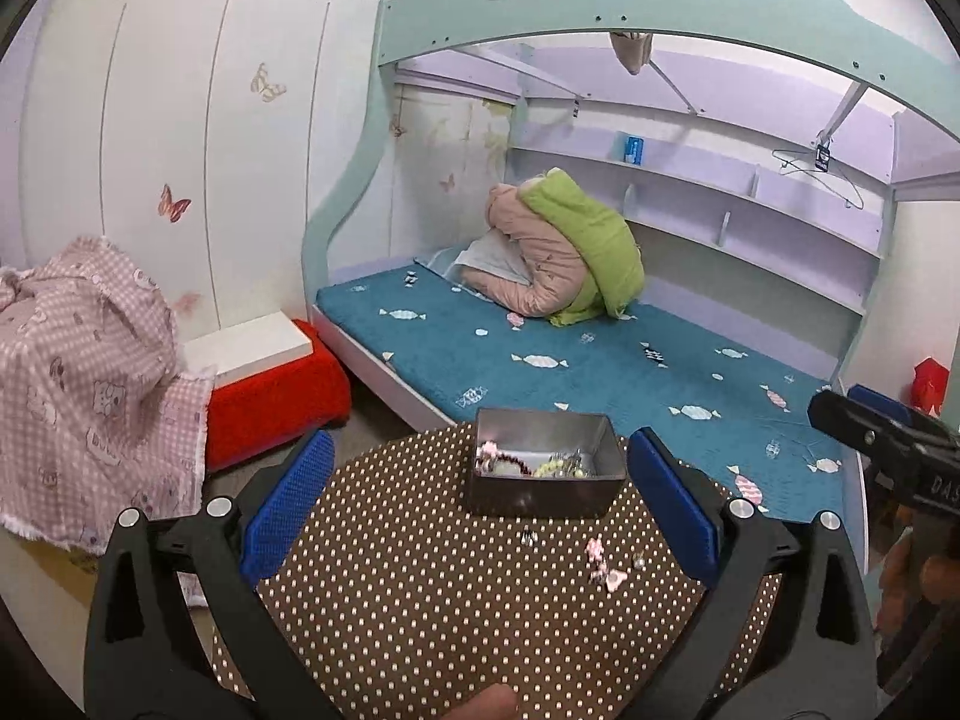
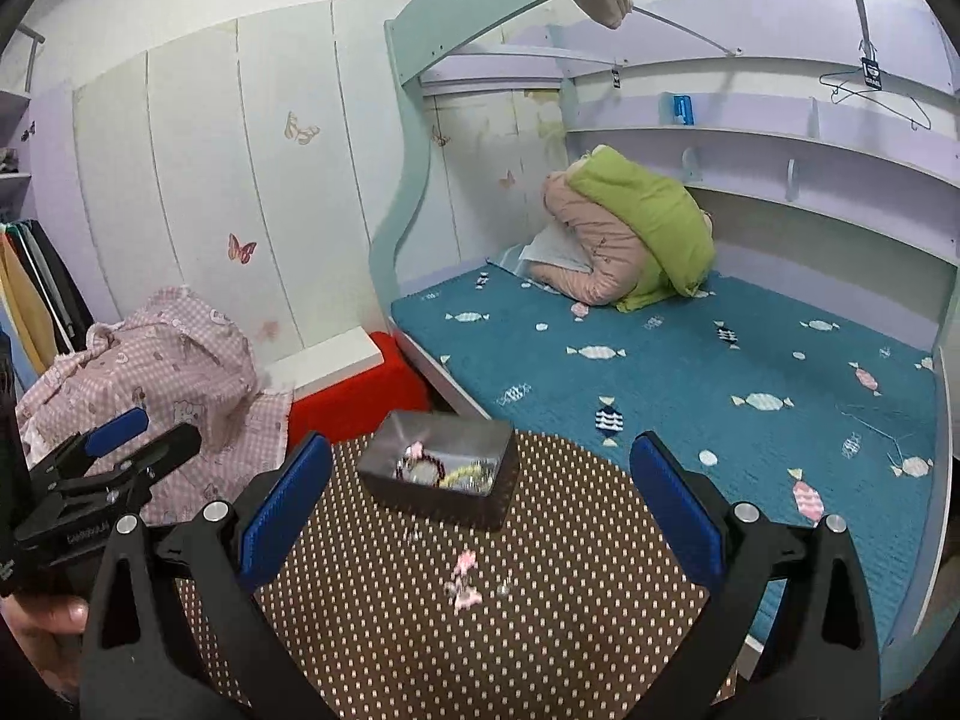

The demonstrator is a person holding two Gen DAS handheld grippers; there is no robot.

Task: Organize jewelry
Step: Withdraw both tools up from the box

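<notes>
A grey metal box (image 1: 543, 489) (image 2: 441, 495) stands on a brown polka-dot table (image 1: 408, 612) (image 2: 540, 630) with beads and bracelets (image 1: 540, 465) (image 2: 438, 471) inside. Loose pink pieces (image 1: 603, 564) (image 2: 465, 582) and a small silver piece (image 1: 528, 536) lie on the cloth in front of the box. My left gripper (image 1: 480, 504) is open and empty, just short of the box. My right gripper (image 2: 480, 516) is open and empty above the loose pieces. Each gripper shows at the edge of the other's view.
A bed with a teal candy-print cover (image 1: 600, 360) and a pile of folded quilts (image 1: 564, 258) lies behind the table. A red stool with a white box (image 1: 270, 384) and pink checked cloth (image 1: 90, 396) stand to the left.
</notes>
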